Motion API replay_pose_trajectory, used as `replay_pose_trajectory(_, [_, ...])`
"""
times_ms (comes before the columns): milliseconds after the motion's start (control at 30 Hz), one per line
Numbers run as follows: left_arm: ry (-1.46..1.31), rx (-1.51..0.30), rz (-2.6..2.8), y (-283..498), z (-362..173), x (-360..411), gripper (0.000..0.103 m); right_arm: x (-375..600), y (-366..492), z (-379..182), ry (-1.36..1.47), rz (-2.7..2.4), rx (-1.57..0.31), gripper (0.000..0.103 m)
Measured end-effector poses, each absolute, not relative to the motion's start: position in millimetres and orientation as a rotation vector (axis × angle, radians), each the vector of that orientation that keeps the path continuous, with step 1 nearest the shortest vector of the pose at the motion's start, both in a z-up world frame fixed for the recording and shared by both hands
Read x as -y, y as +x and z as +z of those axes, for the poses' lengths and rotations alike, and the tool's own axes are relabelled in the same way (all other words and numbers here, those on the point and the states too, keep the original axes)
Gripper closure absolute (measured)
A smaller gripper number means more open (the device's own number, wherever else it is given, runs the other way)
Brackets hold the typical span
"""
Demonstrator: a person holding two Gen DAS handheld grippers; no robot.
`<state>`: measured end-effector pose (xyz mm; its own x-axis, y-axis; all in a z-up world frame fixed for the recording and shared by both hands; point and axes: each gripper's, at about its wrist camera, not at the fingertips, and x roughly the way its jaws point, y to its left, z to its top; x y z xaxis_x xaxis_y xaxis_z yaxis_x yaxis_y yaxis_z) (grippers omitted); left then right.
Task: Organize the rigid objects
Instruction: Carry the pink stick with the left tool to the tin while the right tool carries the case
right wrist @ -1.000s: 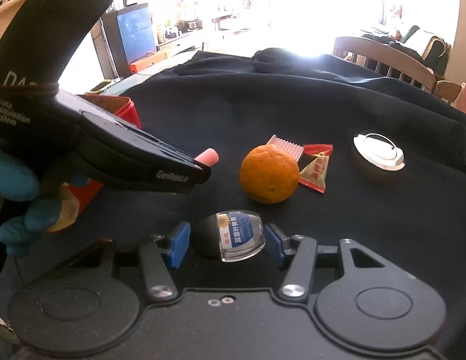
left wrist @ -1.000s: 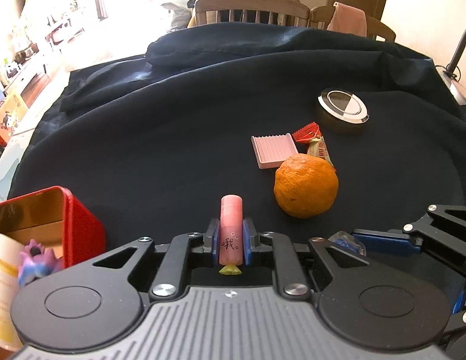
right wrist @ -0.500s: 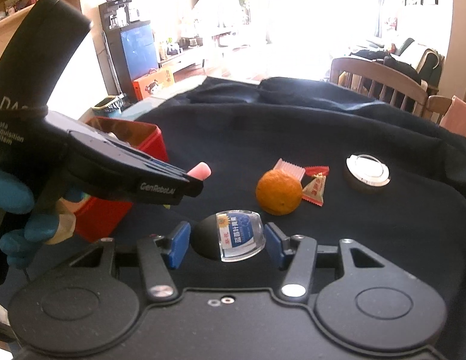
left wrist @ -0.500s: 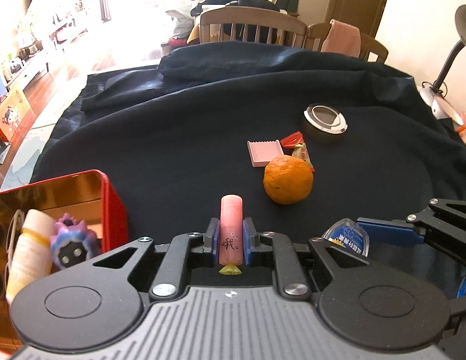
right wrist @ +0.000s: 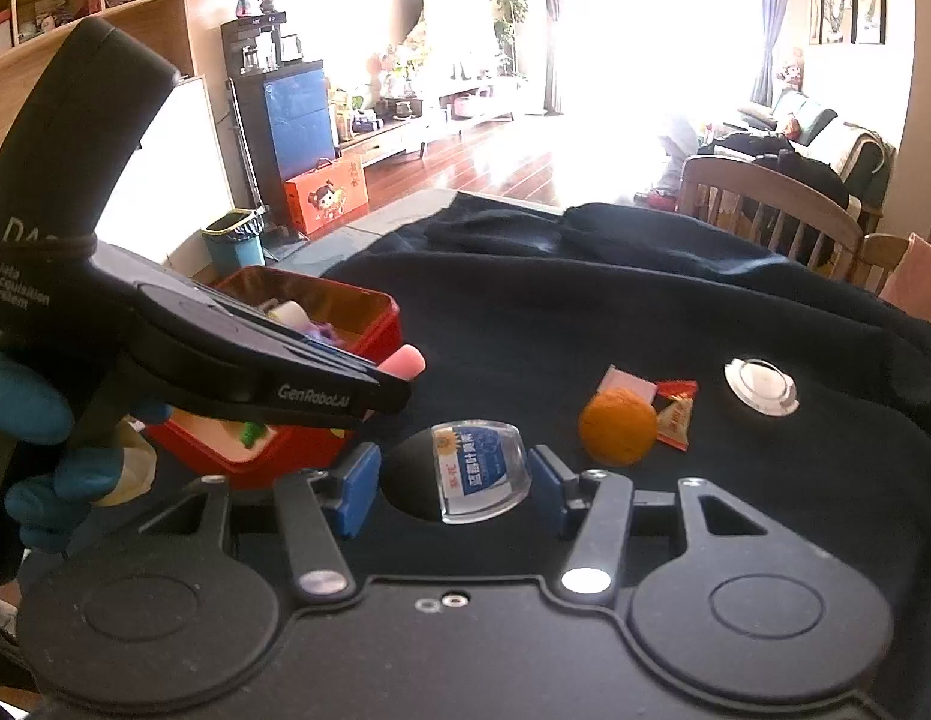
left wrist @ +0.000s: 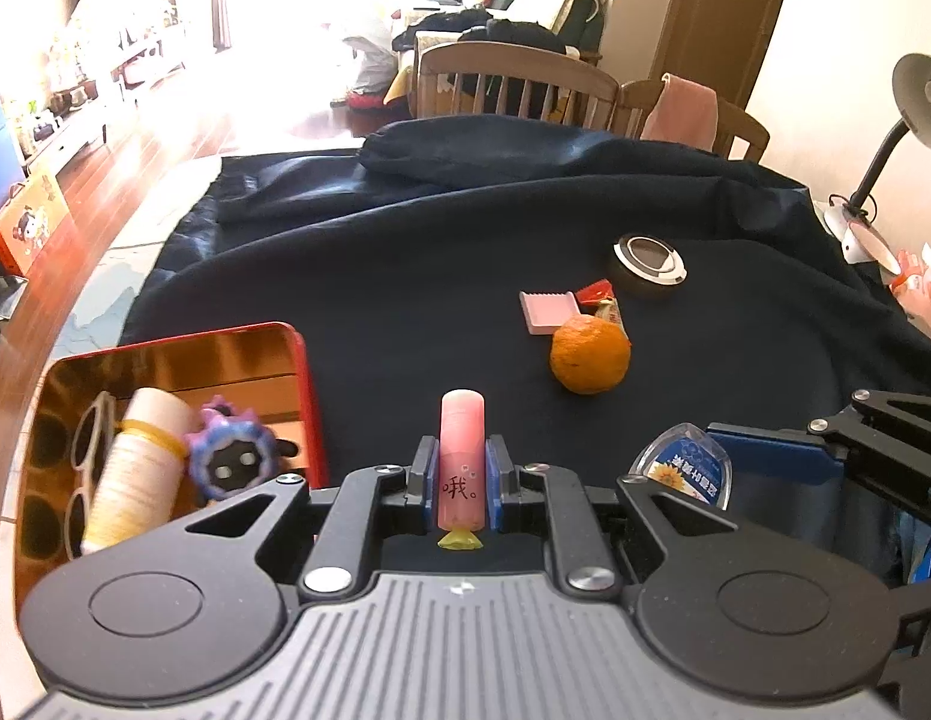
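Note:
My left gripper [left wrist: 461, 474] is shut on a pink tube [left wrist: 462, 450], which sticks out forward between the pads, above the dark cloth. From the right wrist view the left gripper [right wrist: 393, 387] shows side-on, held by a blue-gloved hand [right wrist: 21, 396]. My right gripper [right wrist: 456, 480] is shut on a round black case with a clear labelled face [right wrist: 477, 468]; this case [left wrist: 684, 468] also shows at lower right. An open red tin [left wrist: 303, 372] stands at left, holding a white spool, a purple toy and glasses. The red tin [right wrist: 369, 312] lies behind the left gripper.
On the cloth-covered table [left wrist: 405, 276] lie an orange [left wrist: 590, 354], a pink ridged piece [left wrist: 546, 312], red candy wrappers [left wrist: 597, 294] and a round disc [left wrist: 649, 255]. Bunched cloth and wooden chairs [left wrist: 513, 78] stand at the far edge, a desk lamp [left wrist: 921, 102] at right.
Both grippers have risen and drawn back with their loads still held. The table objects look smaller and farther, and more of the red tin's inside shows at left.

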<state>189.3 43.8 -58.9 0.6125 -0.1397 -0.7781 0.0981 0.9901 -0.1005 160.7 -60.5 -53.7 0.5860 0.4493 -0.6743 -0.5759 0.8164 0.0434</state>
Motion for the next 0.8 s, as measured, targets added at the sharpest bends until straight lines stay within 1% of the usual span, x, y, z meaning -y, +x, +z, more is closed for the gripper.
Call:
replay_pose_trajectory(367, [-0.065, -0.887, -0.117, 175.1, -48.1, -98.8, 0.088, 11.8, 155.3, -46.6, -0.198, 0.617, -0.712, 0.050])
replay_pose_trajectory(800, [-0.078, -0.876, -0.041, 178.9, -49.8, -181.1, 0.088, -58.9, 157.4, -56.0, -0.232, 0.648, -0.739, 0.050])
